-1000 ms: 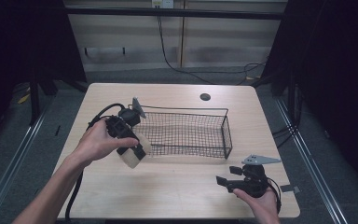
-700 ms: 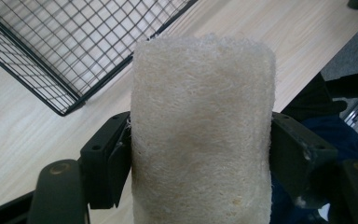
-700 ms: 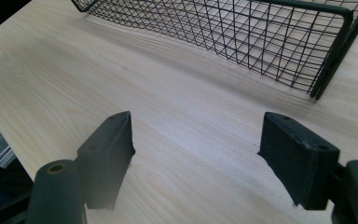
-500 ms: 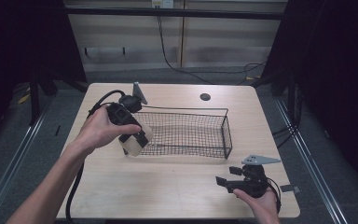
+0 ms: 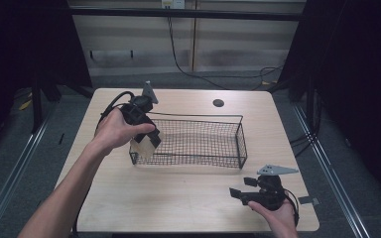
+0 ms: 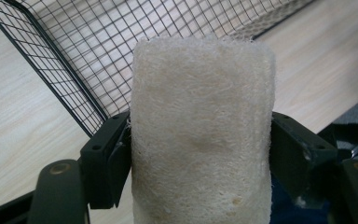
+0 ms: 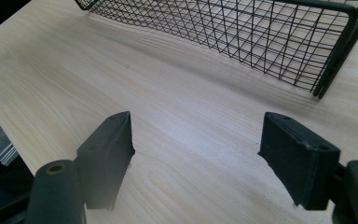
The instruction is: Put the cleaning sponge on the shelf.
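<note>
A pale, fibrous loofah sponge [image 6: 203,126] is clamped between the two black jaws of my left gripper [image 6: 200,154], shut on its sides. In the high view that left gripper [image 5: 146,141] holds the sponge [image 5: 144,147] over the left end of the black wire basket [image 5: 218,161], just above its rim. The basket's mesh corner [image 6: 74,84] lies right behind the sponge. My right gripper [image 5: 240,188] rests low near the table's front right, jaws wide apart with nothing between them. From the right gripper [image 7: 196,158], the basket [image 7: 270,42] is seen a short way ahead.
The light wooden table [image 5: 178,203] has a small dark round cap [image 5: 218,103] near its back edge. A black cable [image 5: 111,105] trails from the left gripper toward the table's left side. A strip of tape [image 5: 309,201] lies at the front right corner.
My left hand has carried the sponge up and toward the back right, from the table beside the basket's left front corner to above its left rim. The right gripper has stayed put.
</note>
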{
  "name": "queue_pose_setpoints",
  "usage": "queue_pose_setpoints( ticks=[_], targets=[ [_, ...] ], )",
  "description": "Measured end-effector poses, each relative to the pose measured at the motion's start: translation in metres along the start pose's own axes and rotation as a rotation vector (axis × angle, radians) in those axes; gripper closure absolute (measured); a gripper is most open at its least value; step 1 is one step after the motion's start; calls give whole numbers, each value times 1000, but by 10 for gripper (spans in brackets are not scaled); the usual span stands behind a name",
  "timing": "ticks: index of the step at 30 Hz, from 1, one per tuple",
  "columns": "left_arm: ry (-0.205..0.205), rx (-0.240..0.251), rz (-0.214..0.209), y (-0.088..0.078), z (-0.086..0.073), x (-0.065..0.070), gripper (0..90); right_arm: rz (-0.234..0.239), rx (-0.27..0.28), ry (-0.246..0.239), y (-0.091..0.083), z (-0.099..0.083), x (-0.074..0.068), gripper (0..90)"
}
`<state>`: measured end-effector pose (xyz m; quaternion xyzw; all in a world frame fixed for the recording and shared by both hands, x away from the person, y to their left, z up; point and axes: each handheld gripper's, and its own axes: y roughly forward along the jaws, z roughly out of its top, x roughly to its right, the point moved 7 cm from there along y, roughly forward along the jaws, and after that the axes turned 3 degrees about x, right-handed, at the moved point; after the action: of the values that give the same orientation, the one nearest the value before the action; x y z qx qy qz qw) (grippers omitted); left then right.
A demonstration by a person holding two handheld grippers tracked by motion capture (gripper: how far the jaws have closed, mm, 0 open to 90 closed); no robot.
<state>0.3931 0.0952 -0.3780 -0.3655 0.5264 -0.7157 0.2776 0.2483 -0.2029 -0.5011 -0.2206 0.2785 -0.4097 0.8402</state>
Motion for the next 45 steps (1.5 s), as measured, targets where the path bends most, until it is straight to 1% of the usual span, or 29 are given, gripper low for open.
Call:
queue_pose_setpoints(
  ticks=[1,5,6,7,8,10,11,16,19,20,21,22,24,27,28,29,31,32,33,34,35,36,37,38,40,42,43,45],
  targets=[
    [-7,1,6,1,1,-1,277,1,0,0,0,0,0,252],
    [-58,12,7,3,5,-7,278,1,-1,2,0,0,0,252],
    [-58,12,7,3,5,-7,278,1,-1,1,0,0,0,252],
    [-71,16,12,4,6,-8,278,1,-1,1,0,0,0,252],
    [-97,18,11,5,8,-10,277,2,-1,0,0,0,0,252],
    [-111,24,2,6,10,-12,278,2,-1,1,0,0,0,251],
    [-127,29,7,6,11,-14,278,1,-1,2,0,0,0,251],
    [-170,45,17,10,14,-20,277,2,-4,4,0,0,0,251],
    [-192,46,28,12,17,-21,278,1,-3,4,0,0,0,251],
    [-192,46,28,12,17,-21,278,1,-3,4,0,0,0,251],
    [-204,49,28,14,18,-22,278,2,-3,1,0,0,0,251],
    [-204,49,28,14,18,-22,278,2,-3,1,0,0,0,251],
    [-226,45,44,18,19,-26,278,4,-3,0,0,0,0,251],
    [-253,42,42,23,19,-32,278,4,-3,2,0,0,0,250],
    [-253,42,42,23,19,-32,278,4,-3,2,0,0,0,250],
    [-270,40,51,26,19,-35,278,5,-4,-1,0,0,0,250],
    [-278,33,46,30,19,-38,278,10,-2,-4,0,0,-1,250],
    [-283,29,50,31,19,-41,278,11,-3,-4,1,0,-1,250],
    [-294,35,55,33,20,-42,278,13,-3,-3,1,0,-2,250],
    [-294,35,55,33,20,-42,278,13,-5,-3,1,0,-2,250],
    [-309,35,56,35,21,-44,278,15,-5,-2,1,0,-2,250],
    [-309,35,56,35,21,-44,278,15,-5,-4,1,0,-2,250],
    [-321,42,70,37,22,-45,278,16,-4,-5,1,1,-3,250],
    [-320,32,79,37,21,-46,278,19,-3,-8,2,1,-3,250],
    [-342,36,85,41,22,-46,278,23,-4,-9,2,2,-3,250],
    [-346,35,87,43,23,-47,278,26,-5,-11,3,2,-4,250],
    [-357,38,103,47,25,-48,278,29,-4,-14,4,3,-4,250],
    [-366,29,108,51,26,-49,278,34,-6,-16,5,3,-5,250]
  ],
)
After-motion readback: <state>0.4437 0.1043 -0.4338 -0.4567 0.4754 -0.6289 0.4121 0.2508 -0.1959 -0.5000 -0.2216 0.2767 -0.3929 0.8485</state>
